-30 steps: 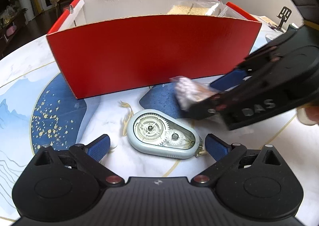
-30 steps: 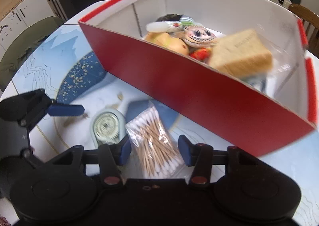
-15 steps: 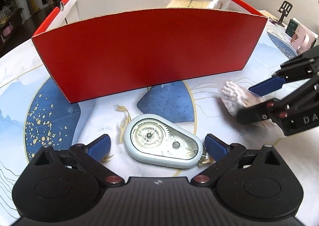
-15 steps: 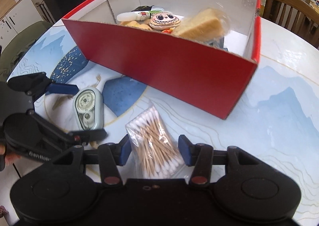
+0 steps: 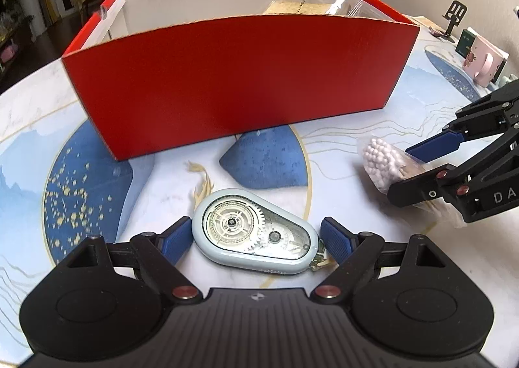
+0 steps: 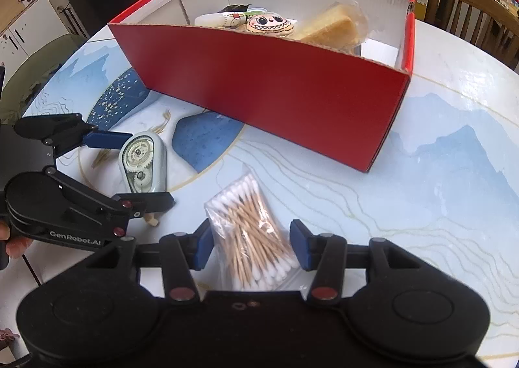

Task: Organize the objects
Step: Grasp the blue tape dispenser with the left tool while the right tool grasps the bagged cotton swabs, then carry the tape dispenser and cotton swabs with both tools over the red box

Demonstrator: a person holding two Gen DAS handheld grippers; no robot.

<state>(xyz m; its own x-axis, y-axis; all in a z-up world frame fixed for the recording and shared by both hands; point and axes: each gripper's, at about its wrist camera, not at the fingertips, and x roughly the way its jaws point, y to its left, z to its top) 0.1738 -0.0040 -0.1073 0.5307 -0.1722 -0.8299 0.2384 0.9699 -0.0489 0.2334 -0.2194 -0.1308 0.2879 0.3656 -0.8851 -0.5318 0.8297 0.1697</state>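
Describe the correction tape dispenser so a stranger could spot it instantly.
Find the red box on the table. In front of its long wall, between the left gripper fingers, lies the correction tape dispenser: pale blue, teardrop-shaped, gears visible, unlike the bagged cotton swabs nearby.

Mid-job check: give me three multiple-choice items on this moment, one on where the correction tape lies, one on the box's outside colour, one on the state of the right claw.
1. Where is the correction tape?
A. inside the box
B. on the table between the left claw's fingers
C. on top of the cotton swabs

2. What colour is the outside of the box?
A. blue
B. green
C. red

3. How does the right claw stand?
A. open, its fingers either side of the bag of cotton swabs
B. shut with nothing in it
C. shut on the correction tape

Answers:
1 B: the tape lies flat on the table in front of the box, with a blue pad on each side.
2 C: the front wall is plain red.
3 A: gaps show between both pads and the bag, which rests on the table.
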